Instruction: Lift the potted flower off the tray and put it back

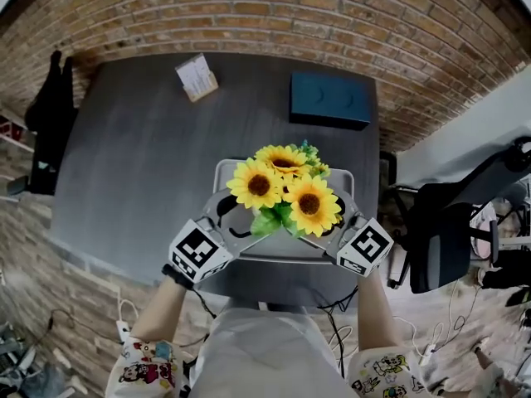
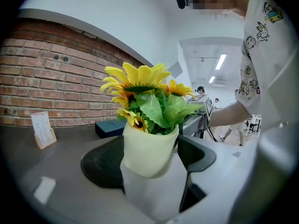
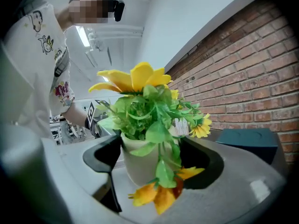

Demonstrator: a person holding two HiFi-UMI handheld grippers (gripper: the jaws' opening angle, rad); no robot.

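Overhead, plus opposing close-ups of flower [image 1: 283,191]

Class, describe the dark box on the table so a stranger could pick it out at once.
Find the grey table in front of the brick wall. At its far side, beyond the potted sunflowers, lies the box. It is flat, dark teal and on the right in the head view, unlike the small pale card stand.
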